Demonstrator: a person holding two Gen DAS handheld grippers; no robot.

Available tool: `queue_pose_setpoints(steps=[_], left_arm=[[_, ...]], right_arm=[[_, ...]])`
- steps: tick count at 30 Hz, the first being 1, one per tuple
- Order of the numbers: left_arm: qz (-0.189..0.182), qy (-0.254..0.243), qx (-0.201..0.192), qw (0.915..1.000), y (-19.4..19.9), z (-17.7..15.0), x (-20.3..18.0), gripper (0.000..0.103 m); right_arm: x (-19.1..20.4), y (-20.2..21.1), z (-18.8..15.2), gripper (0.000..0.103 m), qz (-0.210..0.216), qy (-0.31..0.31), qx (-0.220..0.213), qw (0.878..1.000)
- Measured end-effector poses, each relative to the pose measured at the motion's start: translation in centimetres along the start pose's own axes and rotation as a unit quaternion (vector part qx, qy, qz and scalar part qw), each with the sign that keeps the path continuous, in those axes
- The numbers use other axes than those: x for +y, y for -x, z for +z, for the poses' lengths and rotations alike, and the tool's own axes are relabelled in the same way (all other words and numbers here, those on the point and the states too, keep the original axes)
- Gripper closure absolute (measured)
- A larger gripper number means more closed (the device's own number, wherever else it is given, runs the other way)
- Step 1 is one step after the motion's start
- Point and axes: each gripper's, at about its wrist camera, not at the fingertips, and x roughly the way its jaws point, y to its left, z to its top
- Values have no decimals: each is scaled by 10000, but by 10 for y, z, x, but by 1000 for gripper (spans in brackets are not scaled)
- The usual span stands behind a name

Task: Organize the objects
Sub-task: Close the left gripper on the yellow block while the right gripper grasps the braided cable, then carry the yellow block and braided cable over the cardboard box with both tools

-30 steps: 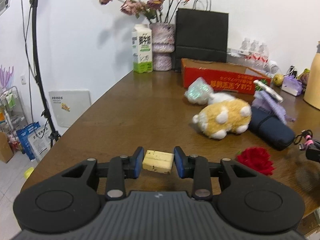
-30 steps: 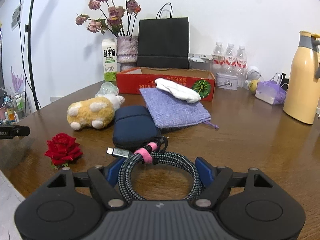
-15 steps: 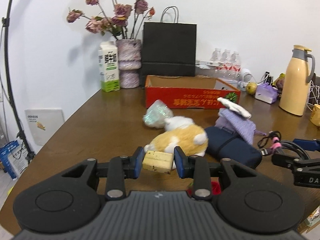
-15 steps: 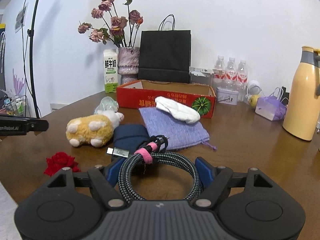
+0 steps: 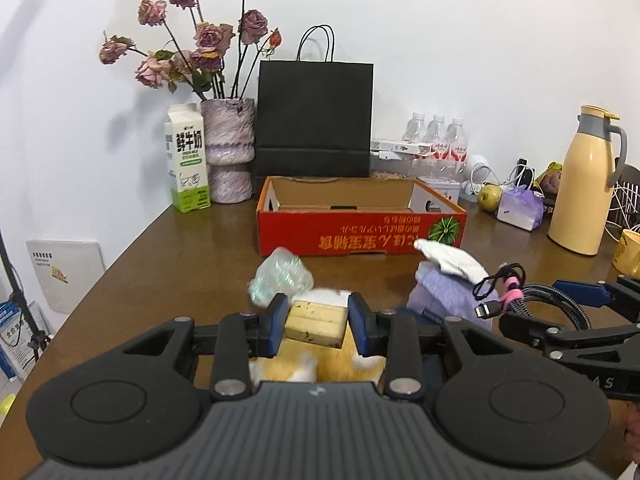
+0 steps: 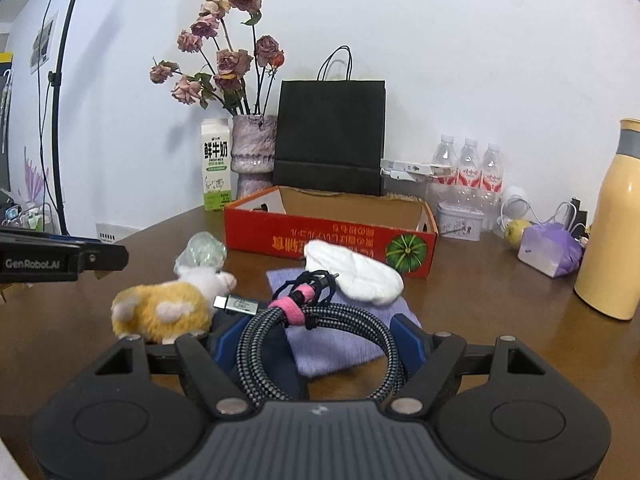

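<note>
Altogether three water bottles (image 6: 468, 168), one red box (image 5: 360, 224).

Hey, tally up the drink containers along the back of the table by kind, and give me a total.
White and green milk carton: 1
Clear plastic water bottles with red labels: 3
Tall yellow thermos jug with a grey lid: 1
Total: 5

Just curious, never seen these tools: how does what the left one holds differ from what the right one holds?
The left gripper pinches a small pale yellow block, rigid and boxy, jaws narrow. The right gripper holds a coiled braided black cable with a pink strap, round and floppy, jaws wide. Both are lifted off the table.
</note>
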Motion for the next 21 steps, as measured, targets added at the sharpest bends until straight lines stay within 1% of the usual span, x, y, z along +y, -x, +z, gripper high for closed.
queue_pose_setpoints(steps=[9, 15, 21], left_arm=[[-69, 15, -106, 9999, -33, 31, -5, 70], [-82, 24, -104, 9999, -58, 51, -7, 70], [-86, -7, -85, 9999, -83, 69, -11, 70]], right_arm=[[-5, -33, 29, 27, -15, 16, -142, 9999], [-9, -55, 50, 27, -50, 77, -273, 9996], [-15, -83, 67, 27, -47, 96, -242, 9996]])
